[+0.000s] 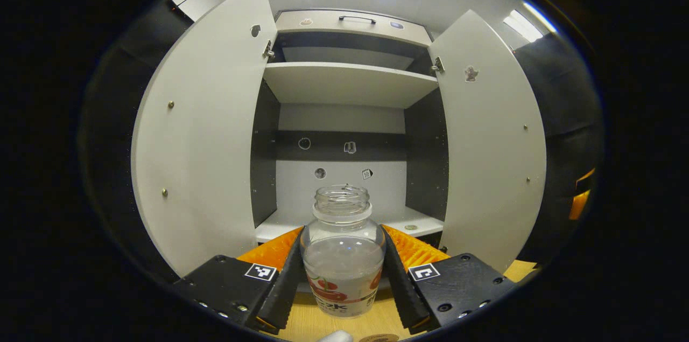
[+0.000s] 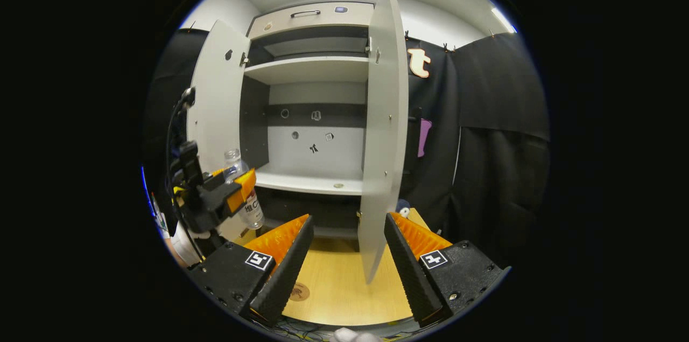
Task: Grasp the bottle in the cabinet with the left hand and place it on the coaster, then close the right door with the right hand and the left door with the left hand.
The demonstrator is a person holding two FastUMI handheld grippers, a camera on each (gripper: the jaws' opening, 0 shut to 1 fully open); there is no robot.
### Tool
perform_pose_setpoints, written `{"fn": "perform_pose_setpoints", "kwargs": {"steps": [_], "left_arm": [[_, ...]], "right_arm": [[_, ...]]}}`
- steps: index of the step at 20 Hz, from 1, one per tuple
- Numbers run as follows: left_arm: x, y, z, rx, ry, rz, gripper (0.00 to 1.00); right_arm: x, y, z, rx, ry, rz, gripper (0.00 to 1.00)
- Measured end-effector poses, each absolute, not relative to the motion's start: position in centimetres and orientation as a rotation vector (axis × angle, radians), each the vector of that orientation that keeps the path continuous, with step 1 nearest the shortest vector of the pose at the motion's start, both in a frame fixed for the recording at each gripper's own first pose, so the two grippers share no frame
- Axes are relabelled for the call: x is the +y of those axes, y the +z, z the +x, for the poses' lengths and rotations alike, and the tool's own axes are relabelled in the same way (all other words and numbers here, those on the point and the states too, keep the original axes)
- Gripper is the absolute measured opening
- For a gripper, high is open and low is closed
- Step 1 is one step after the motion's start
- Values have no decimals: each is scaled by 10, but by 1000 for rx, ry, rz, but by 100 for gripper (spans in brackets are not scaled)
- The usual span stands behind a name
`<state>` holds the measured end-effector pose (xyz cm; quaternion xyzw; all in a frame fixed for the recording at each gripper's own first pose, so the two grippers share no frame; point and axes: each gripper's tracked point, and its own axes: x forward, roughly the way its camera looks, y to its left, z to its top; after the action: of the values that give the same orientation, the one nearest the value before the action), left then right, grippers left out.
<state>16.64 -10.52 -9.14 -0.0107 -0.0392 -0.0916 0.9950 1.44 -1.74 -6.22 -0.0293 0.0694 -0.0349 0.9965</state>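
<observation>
A clear, capless bottle point(image 1: 343, 261) with a red and white label stands upright between the fingers of my left gripper point(image 1: 342, 231), which is shut on it just in front of the open cabinet. In the right gripper view the bottle point(image 2: 237, 161) hangs above the table at the left, held by the left gripper point(image 2: 237, 186). A round brown coaster point(image 2: 299, 292) lies on the wooden table point(image 2: 344, 277); its edge point(image 1: 379, 337) shows below the bottle. My right gripper point(image 2: 347, 218) is open, close to the right door point(image 2: 382, 132). Both doors stand open: left door point(image 1: 204, 137), right door point(image 1: 490, 142).
The cabinet has an upper shelf point(image 1: 344, 81) and a lower shelf point(image 2: 312, 180) bearing a small round disc point(image 2: 338, 185). A drawer with a handle point(image 1: 356, 19) sits on top. Black cloth walls the booth to the right point(image 2: 495, 159).
</observation>
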Motion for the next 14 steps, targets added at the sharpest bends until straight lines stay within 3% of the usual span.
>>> {"fn": "perform_pose_setpoints", "kwargs": {"steps": [7,14], "left_arm": [[-140,-206,140,47,-216,-3,74],[-180,-282,138,53,-296,-102,74]], "right_arm": [[-29,-83,3,213,-61,-86,82],[-46,-106,4,285,-81,-116,82]]}}
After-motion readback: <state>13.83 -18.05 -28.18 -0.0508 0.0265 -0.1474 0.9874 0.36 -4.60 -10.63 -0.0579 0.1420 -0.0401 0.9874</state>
